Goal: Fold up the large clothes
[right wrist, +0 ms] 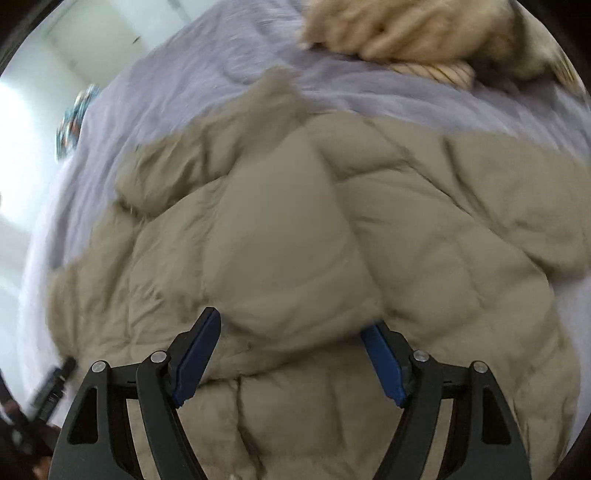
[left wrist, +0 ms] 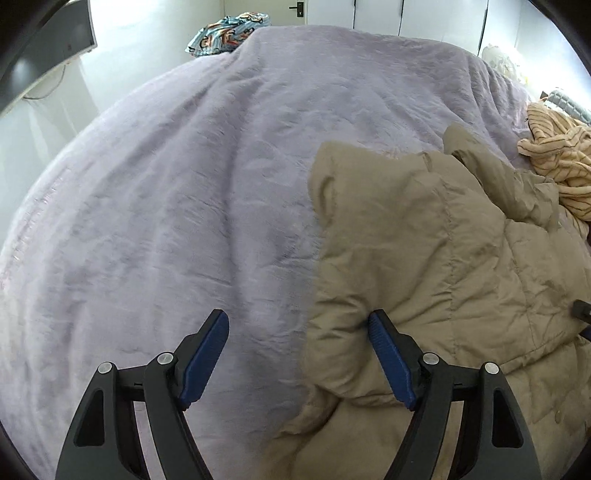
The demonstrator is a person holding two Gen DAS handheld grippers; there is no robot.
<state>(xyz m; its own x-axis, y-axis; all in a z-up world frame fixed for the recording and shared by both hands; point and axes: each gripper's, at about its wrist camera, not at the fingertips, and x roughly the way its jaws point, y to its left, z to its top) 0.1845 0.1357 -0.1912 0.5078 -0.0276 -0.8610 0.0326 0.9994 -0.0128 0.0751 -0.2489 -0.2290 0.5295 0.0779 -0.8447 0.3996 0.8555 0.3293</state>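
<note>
Khaki quilted fabric fills most of the right wrist view: a puffy jacket lies spread on a lilac plush bedspread, with one sleeve folded in across its body. The right gripper hangs over the jacket with its blue-padded jaws wide apart and nothing clamped between them; its right pad sits just against a bulge of the padding. In the left wrist view, the jacket occupies the right side, and the left gripper is likewise spread open at the garment's left edge, one finger over the bare bedspread and the other touching the khaki cloth. A striped peach garment is heaped just beyond the jacket at the far right. A bright patterned cloth lies at the bedspread's far edge.
</note>
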